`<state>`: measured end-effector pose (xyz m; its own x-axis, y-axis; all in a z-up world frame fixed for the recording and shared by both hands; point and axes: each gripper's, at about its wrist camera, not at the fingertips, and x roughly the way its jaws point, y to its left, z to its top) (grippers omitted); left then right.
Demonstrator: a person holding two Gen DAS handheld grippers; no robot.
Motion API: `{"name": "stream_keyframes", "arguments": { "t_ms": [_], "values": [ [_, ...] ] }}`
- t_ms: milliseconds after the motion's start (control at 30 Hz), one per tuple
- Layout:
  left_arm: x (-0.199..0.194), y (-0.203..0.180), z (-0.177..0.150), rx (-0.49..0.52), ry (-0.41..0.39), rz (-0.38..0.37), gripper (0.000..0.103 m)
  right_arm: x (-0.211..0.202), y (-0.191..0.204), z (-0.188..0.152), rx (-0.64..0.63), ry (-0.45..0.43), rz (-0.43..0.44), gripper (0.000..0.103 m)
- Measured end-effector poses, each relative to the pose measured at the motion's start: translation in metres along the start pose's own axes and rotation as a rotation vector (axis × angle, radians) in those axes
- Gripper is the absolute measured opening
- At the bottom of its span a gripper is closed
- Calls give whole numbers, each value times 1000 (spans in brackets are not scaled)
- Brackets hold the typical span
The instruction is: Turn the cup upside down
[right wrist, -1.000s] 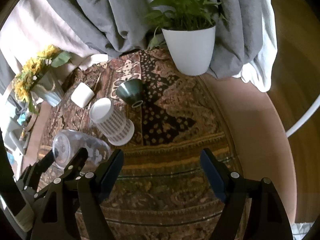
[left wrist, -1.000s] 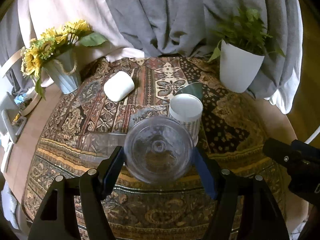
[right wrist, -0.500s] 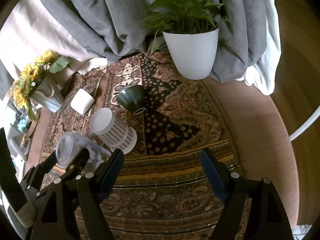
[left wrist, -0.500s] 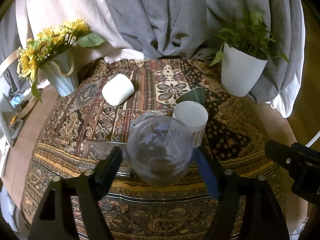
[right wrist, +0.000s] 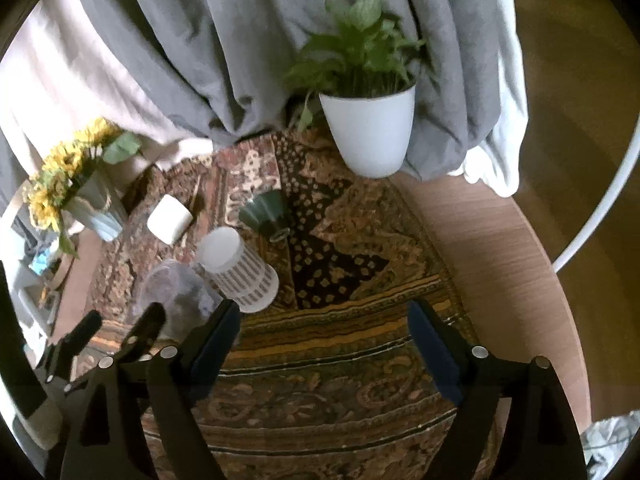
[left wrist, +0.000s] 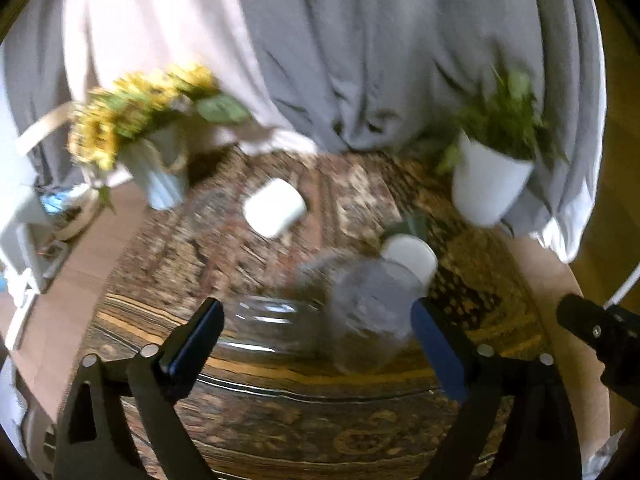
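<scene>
We see the left hand-held gripper (left wrist: pixel 316 332) with its jaws spread wide. The clear plastic cup (left wrist: pixel 360 304) sits between them on the patterned cloth (left wrist: pixel 248 264), nearer the blue-padded right finger (left wrist: pixel 438 350); the left wrist view is blurred, so we cannot tell whether that finger touches the cup, nor which way up the cup stands. The black left finger (left wrist: pixel 192 340) is apart from it.

From the right wrist view, we see the cup (right wrist: pixel 176 292) just beside a striped white cup (right wrist: pixel 240 276) that stands upside down on the cloth. Behind the striped cup a dark green cup (right wrist: pixel 266 212) lies on its side, and a plain white cup (right wrist: pixel 169 218) lies on its side further left.

The right hand-held gripper (right wrist: pixel 324 340) hangs over the cloth with its jaws wide apart and nothing between them, well to the right of the clear cup.

At the back of the round table (right wrist: pixel 492 248), a white pot with a green plant (right wrist: pixel 368 136) stands on the right and a vase of yellow sunflowers (right wrist: pixel 76 184) on the left, with a grey curtain (right wrist: pixel 240 40) behind both.
</scene>
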<state>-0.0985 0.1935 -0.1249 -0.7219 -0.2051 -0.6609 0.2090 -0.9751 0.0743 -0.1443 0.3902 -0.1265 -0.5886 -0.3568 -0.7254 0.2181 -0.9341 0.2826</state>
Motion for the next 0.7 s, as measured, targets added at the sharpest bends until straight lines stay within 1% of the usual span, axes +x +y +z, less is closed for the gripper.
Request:
{"name": "stream_keyframes", "arguments": {
  "t_ms": [33, 133, 167, 367, 533, 700],
  "values": [
    [-8, 9, 3, -18, -23, 10, 101, -5, 4, -1, 0, -14, 0, 89],
    [-24, 28, 11, -28, -71, 36, 103, -21, 18, -2, 4, -60, 12, 92],
    [-29, 34, 13, -27, -84, 45, 103, -27, 25, -3, 5, -77, 20, 93],
    [-57, 64, 20, 7, -167, 89, 103, -50, 61, -6, -31, -147, 55, 94],
    [-73, 89, 24, -21, -180, 71, 103, -65, 85, -10, -50, -189, 83, 94],
    [-84, 107, 27, -25, -197, 78, 103, -78, 103, -15, -57, -220, 103, 94]
  ]
}}
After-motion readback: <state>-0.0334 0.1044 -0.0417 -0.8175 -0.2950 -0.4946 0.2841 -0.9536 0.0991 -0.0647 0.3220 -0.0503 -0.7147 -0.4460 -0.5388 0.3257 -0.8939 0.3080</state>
